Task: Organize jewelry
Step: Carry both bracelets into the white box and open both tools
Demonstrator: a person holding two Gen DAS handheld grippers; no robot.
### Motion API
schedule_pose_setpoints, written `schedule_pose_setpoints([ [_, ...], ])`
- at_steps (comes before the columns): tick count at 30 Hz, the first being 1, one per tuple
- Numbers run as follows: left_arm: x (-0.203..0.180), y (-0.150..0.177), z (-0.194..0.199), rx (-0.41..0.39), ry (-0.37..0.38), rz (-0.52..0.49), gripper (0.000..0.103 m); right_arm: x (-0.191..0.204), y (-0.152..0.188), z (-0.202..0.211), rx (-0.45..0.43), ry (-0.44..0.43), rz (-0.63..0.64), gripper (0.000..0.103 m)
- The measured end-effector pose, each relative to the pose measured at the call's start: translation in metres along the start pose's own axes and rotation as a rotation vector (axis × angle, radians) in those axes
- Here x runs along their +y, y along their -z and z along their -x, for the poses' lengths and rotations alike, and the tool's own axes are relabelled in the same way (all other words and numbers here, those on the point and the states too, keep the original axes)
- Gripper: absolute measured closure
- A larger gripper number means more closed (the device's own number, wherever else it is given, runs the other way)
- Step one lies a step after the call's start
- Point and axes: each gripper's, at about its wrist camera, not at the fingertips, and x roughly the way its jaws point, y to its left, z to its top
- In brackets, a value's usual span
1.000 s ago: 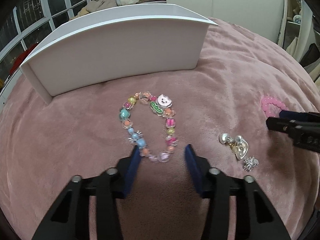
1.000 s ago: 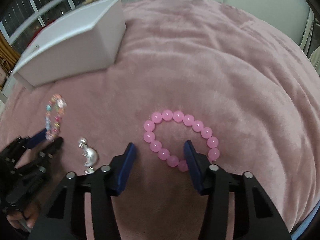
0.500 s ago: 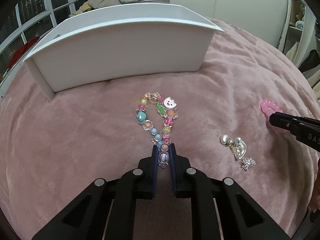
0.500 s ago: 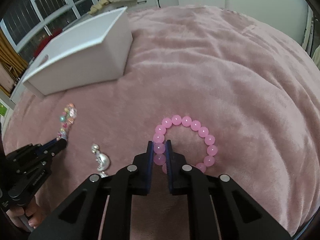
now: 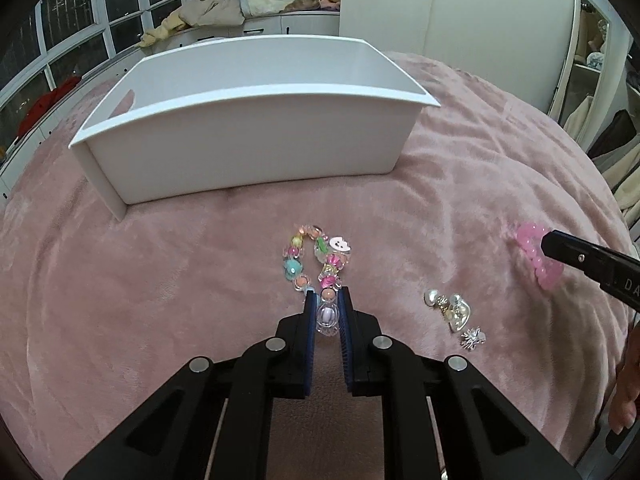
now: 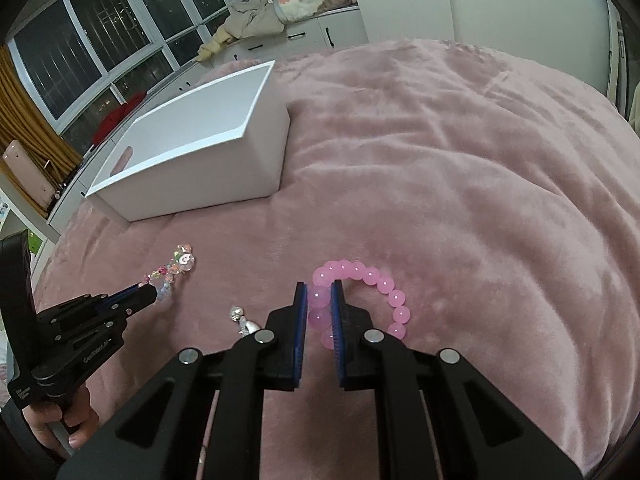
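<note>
Both claws closed since, white box [image 5: 248, 148] behind

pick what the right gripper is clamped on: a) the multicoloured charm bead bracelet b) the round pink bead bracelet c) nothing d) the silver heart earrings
b: the right gripper has its blue pads shut on beads of the round pink bead bracelet, which lies on the pink plush blanket.

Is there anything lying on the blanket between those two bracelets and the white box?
Nothing visible. Bare pink blanket runs from the multicoloured bead bracelet and the pink bead bracelet to the open white box. The small silver earrings lie off to the side.
</note>
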Motion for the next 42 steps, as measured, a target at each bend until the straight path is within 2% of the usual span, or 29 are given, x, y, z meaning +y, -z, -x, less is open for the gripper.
schedule_pose_setpoints([
  [12, -0.01, -0.013, 0.02, -0.026, 0.027, -0.003, 0.088, 0.013, -0.007, 0.032, -0.079, -0.073, -0.014, 0.091],
  [20, -0.007, -0.028, 0.038, -0.058, 0.051, -0.004, 0.088, 0.026, -0.012, 0.044, -0.106, -0.07, 0.0, 0.091],
  [27, -0.002, -0.045, 0.046, -0.056, 0.056, -0.005, 0.088, 0.035, -0.023, 0.043, -0.088, -0.052, 0.011, 0.091],
  [35, 0.013, -0.071, 0.065, -0.102, 0.073, -0.001, 0.088, 0.052, -0.051, 0.047, -0.112, -0.051, 0.031, 0.091],
  [42, 0.037, -0.108, 0.076, -0.139, 0.053, 0.016, 0.088, 0.076, -0.089, 0.038, -0.117, -0.057, 0.061, 0.091],
])
